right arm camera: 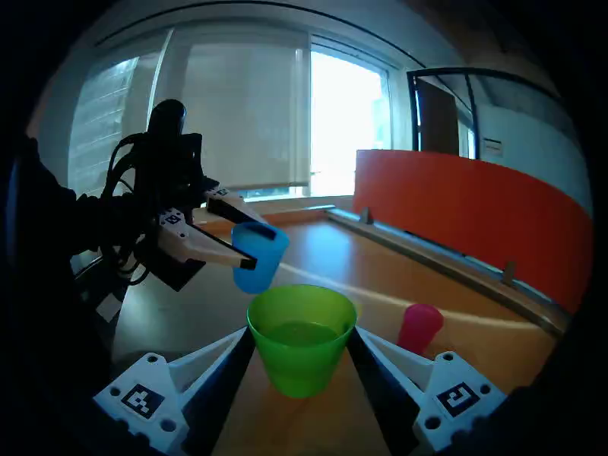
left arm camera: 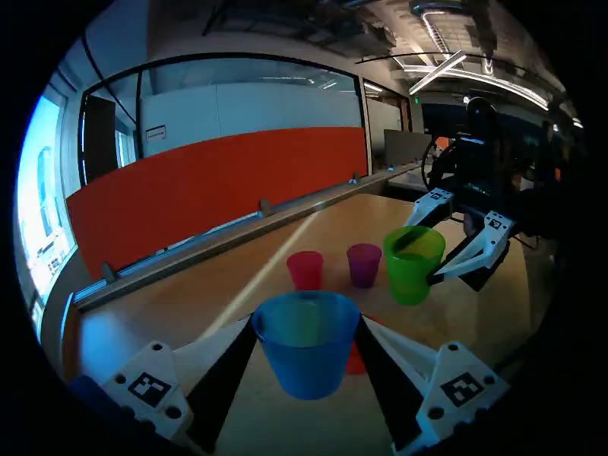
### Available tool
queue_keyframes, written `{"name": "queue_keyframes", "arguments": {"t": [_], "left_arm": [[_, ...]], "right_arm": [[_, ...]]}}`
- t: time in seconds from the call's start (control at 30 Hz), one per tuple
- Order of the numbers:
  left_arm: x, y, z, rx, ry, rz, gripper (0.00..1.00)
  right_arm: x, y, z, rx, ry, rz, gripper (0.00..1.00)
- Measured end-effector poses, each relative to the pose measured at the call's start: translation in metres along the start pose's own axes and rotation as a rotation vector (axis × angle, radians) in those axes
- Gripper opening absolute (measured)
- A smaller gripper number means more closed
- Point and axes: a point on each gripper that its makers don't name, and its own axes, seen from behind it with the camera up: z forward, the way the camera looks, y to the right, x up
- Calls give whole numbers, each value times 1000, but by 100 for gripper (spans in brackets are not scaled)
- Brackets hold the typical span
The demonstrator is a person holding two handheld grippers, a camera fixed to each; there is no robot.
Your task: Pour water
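A blue cup (left arm camera: 307, 343) sits between the fingers of my left gripper (left arm camera: 305, 357), held upright above the wooden table (left arm camera: 251, 281). My right gripper (right arm camera: 302, 357) is shut on a green cup (right arm camera: 302, 338) that holds some liquid. In the left gripper view the green cup (left arm camera: 413, 262) hangs to the right in the right gripper (left arm camera: 437, 262). From the right gripper view the blue cup (right arm camera: 258, 257) is seen farther off, tilted slightly in the left gripper (right arm camera: 254, 251). A red cup (left arm camera: 305, 269) and a purple cup (left arm camera: 363, 264) stand on the table beyond.
An orange partition (left arm camera: 220, 186) with a metal rail runs along the table's far side. A pink-red cup (right arm camera: 419, 325) stands on the table to the right in the right gripper view. A bright window (right arm camera: 346, 121) lies behind.
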Motion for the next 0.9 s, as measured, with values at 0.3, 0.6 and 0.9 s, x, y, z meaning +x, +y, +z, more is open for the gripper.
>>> {"name": "queue_keyframes", "arguments": {"t": [0.3, 0.6, 0.9], "left_arm": [[-26, 1, 8, -1, -48, -9, 88], [-49, -2, 16, -4, -89, -24, 88], [-70, 2, 23, -16, -139, -3, 88]], "right_arm": [[-17, 1, 2, 7, -50, 13, 88], [-33, 5, 5, 9, -86, 22, 88], [-49, 12, 6, 5, -120, 30, 88]]}}
